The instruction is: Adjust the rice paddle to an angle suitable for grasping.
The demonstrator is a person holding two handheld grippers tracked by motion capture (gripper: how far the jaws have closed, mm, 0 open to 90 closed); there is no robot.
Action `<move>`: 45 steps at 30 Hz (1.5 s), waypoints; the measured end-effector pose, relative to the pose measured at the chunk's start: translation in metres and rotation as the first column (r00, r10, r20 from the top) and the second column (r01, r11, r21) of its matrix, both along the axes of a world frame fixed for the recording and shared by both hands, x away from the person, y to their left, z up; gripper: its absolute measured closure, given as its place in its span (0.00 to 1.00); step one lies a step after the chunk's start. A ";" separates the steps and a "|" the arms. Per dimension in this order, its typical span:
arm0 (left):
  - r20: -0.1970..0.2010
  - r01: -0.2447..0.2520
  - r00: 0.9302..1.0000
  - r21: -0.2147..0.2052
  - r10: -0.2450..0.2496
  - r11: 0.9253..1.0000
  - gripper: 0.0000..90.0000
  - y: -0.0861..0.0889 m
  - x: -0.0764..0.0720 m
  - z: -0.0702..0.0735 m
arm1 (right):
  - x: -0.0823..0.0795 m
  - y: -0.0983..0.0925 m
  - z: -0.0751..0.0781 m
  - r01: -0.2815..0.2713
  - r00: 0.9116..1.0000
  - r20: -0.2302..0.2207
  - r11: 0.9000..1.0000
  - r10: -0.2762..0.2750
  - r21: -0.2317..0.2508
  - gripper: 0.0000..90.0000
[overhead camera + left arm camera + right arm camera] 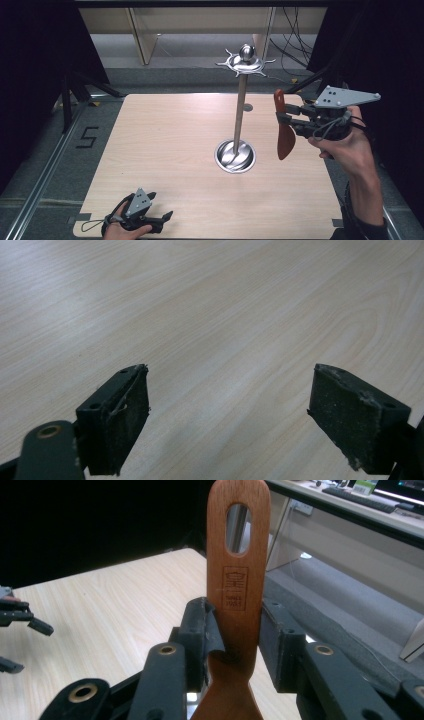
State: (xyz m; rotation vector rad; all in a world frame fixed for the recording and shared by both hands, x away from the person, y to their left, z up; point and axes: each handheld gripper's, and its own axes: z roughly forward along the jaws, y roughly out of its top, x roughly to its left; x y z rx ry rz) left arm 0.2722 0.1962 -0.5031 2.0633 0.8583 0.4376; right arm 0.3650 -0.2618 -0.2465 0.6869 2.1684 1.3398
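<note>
Up close, right gripper (235,630) view shows spatula's (239,575) stamped logo.

The wooden spatula (239,575) runs off the bottom edge in the right gripper view, so its blade goes unseen there, and the stamped mark on its handle is too small to read. The right tongs (235,635) cover part of the handle where they clamp it. Over in the high view, the person's left hand (120,231) is cut off by the bottom edge (only knuckles and a bit of wrist show). The left tongs (227,415) are clipped at the bottom of their own view too. Far left in the right gripper view, dark tong tips are cut by the frame edge.
</note>
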 end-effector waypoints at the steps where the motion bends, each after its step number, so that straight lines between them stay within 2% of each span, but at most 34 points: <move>1: 0.000 0.000 1.000 0.000 0.000 1.000 0.17 0.000 0.000 0.000 | 0.001 0.001 0.002 0.006 1.000 0.016 1.000 -0.006 0.007 0.74; 2: -0.016 -0.010 1.000 0.002 0.010 1.000 0.17 0.000 -0.001 0.000 | 0.002 0.002 0.004 0.004 1.000 0.030 1.000 -0.005 0.015 0.74; 3: -0.016 -0.014 1.000 -0.010 0.013 1.000 0.17 -0.001 -0.001 0.000 | 0.002 0.002 0.006 -0.006 1.000 0.024 1.000 0.006 0.003 0.74; 4: 0.002 0.001 1.000 0.000 -0.001 1.000 0.17 0.000 0.000 0.000 | 0.002 0.003 0.007 0.005 0.999 0.033 1.000 -0.005 0.009 0.74; 5: 0.000 0.000 1.000 0.000 0.000 1.000 0.17 0.000 0.000 0.000 | 0.002 0.004 0.009 -0.009 1.000 0.027 1.000 0.009 0.007 0.74; 7: 0.005 0.012 1.000 0.031 -0.012 0.999 0.17 0.002 0.001 0.002 | 0.003 0.006 0.012 0.000 1.000 0.031 1.000 -0.001 0.005 0.74; 8: 0.003 -0.002 1.000 0.003 0.002 1.000 0.17 0.000 0.000 0.000 | 0.002 0.007 0.013 0.003 1.000 0.020 1.000 -0.003 0.012 0.74; 9: 0.002 0.006 1.000 0.012 -0.006 1.000 0.17 0.001 0.000 0.001 | 0.004 0.008 0.014 -0.001 0.999 0.033 1.000 0.001 0.007 0.74; 11: 0.005 -0.001 1.000 -0.004 0.001 1.000 0.17 0.000 0.000 0.000 | 0.005 0.010 0.016 0.003 0.999 0.034 1.000 -0.003 0.009 0.74; 12: 0.003 -0.001 1.000 0.006 0.001 1.000 0.17 0.000 0.000 0.001 | 0.006 0.010 0.017 0.009 0.999 0.047 1.000 -0.009 0.012 0.74; 13: 0.002 -0.001 1.000 0.004 0.001 1.000 0.17 0.000 0.000 0.000 | 0.005 0.012 0.019 0.005 1.000 0.027 1.000 -0.005 0.020 0.74; 14: 0.007 0.008 1.000 0.019 -0.009 1.000 0.17 0.001 0.000 0.001 | 0.006 0.012 0.020 -0.001 0.999 0.039 1.000 0.001 0.014 0.74; 15: 0.000 0.001 1.000 -0.001 -0.001 1.000 0.17 0.000 0.000 0.000 | 0.006 0.014 0.022 -0.001 0.999 0.039 1.000 0.000 0.016 0.74; 17: 0.004 0.003 1.000 0.012 -0.003 1.000 0.17 0.001 0.000 0.001 | 0.007 0.015 0.025 0.003 0.999 0.047 1.000 -0.004 0.022 0.74; 18: 0.002 -0.005 1.000 -0.005 0.005 1.000 0.17 0.000 0.000 0.000 | 0.007 0.016 0.026 -0.001 1.000 0.028 1.000 0.000 0.025 0.74; 19: 0.011 0.014 1.000 0.031 -0.014 0.999 0.17 0.002 0.001 0.001 | 0.008 0.017 0.027 0.010 0.999 0.052 1.000 -0.011 0.020 0.74; 20: 0.015 0.015 1.000 0.032 -0.016 0.999 0.17 0.002 0.001 0.001 | 0.007 0.018 0.029 0.017 0.999 0.045 1.000 -0.018 0.017 0.74; 21: 0.013 0.007 1.000 0.022 -0.008 1.000 0.17 0.001 0.001 0.001 | 0.009 0.018 0.030 0.008 0.999 0.048 1.000 -0.008 0.009 0.74; 22: 0.001 -0.003 1.000 -0.005 0.003 1.000 0.17 0.000 0.000 0.000 | 0.010 0.019 0.031 0.014 0.999 0.037 1.000 -0.014 0.014 0.74; 23: 0.012 0.009 1.000 0.029 -0.009 1.000 0.17 0.002 0.001 0.001 | 0.011 0.019 0.031 0.017 0.999 0.039 1.000 -0.017 0.009 0.74; 24: 0.013 0.008 1.000 0.024 -0.008 1.000 0.17 0.001 0.000 0.001 | 0.013 0.020 0.032 0.022 0.999 0.046 1.000 -0.022 0.000 0.74; 25: 0.006 0.009 1.000 0.016 -0.009 1.000 0.17 0.001 0.000 0.001 | 0.013 0.021 0.032 0.028 0.999 0.031 1.000 -0.028 0.006 0.74; 30: 0.005 0.002 1.000 0.018 -0.002 1.000 0.17 0.000 0.000 0.001 | 0.018 0.024 0.036 0.020 0.999 0.042 1.000 -0.020 -0.002 0.74; 31: 0.005 0.004 1.000 0.023 -0.004 1.000 0.17 0.001 0.000 0.001 | 0.020 0.028 0.037 0.028 0.999 0.041 0.999 -0.027 -0.017 0.74; 33: 0.025 0.023 0.999 0.043 -0.024 0.999 0.17 0.003 0.002 0.002 | 0.022 0.029 0.037 0.021 0.999 0.030 1.000 -0.021 -0.017 0.74; 35: 0.001 -0.002 1.000 -0.009 0.002 1.000 0.17 -0.001 -0.001 0.000 | 0.022 0.033 0.036 0.025 0.999 0.040 1.000 -0.024 -0.017 0.74; 36: 0.001 0.001 1.000 0.015 -0.001 1.000 0.17 0.000 -0.001 0.001 | 0.022 0.034 0.037 0.027 0.999 0.029 0.999 -0.027 -0.025 0.74; 38: 0.025 0.024 0.999 0.043 -0.025 0.999 0.17 0.003 0.002 0.002 | 0.023 0.035 0.036 0.026 0.999 0.020 0.999 -0.025 -0.024 0.74; 40: 0.004 0.000 1.000 -0.002 0.000 1.000 0.17 0.000 -0.001 0.000 | 0.025 0.036 0.036 0.021 1.000 0.007 0.999 -0.021 -0.028 0.74; 42: 0.016 0.016 1.000 0.028 -0.017 0.999 0.17 0.002 0.001 0.002 | 0.026 0.038 0.035 0.017 1.000 0.004 1.000 -0.016 -0.024 0.74; 44: 0.001 0.005 1.000 0.000 -0.005 1.000 0.17 0.000 -0.001 0.001 | 0.027 0.039 0.035 0.031 0.999 0.021 0.999 -0.031 -0.022 0.74; 45: 0.002 0.001 1.000 -0.002 -0.001 1.000 0.17 -0.001 -0.001 0.000 | 0.027 0.040 0.035 0.027 1.000 0.003 0.999 -0.027 -0.020 0.74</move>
